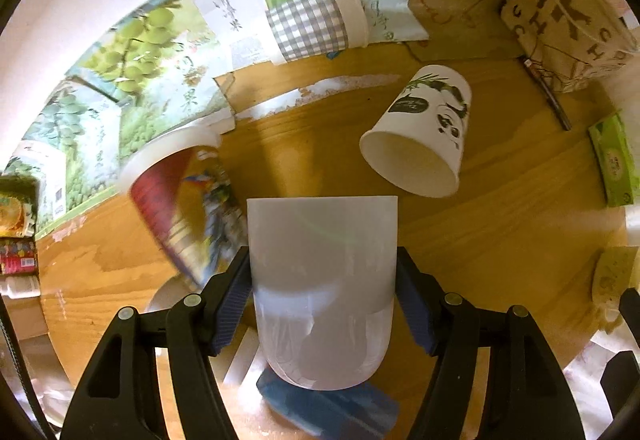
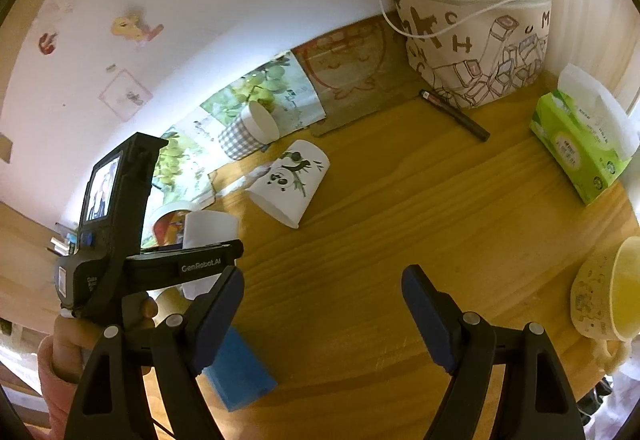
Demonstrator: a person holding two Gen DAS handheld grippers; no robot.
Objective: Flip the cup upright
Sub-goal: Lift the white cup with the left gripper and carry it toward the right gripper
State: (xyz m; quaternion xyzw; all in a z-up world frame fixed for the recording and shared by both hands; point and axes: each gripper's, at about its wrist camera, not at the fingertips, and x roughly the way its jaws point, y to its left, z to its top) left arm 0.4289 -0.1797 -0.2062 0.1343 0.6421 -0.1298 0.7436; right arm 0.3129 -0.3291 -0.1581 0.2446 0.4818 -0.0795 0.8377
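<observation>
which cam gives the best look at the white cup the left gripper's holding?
Left wrist. The white cup fills the centre, clamped between the left gripper fingers, its flat end pointing away. Right wrist shows only part of the cup, small and mostly hidden behind the left gripper.

The left gripper (image 1: 323,304), a black two-finger tool with ribbed blue pads (image 1: 234,304), is closed on the sides of a plain white plastic cup (image 1: 322,288), one pad pressed against each flank, the cup's flat end pointing away from the camera. In the right wrist view the same left gripper (image 2: 208,240) appears side-on, held level above the wooden table, with its small screen facing the viewer. The person's left hand (image 2: 72,344), in a pink sleeve cuff, wraps around its handle from below. The right gripper (image 2: 322,316), of the same black build with blue pads (image 2: 424,316), stands wide apart, holding nothing.
</observation>
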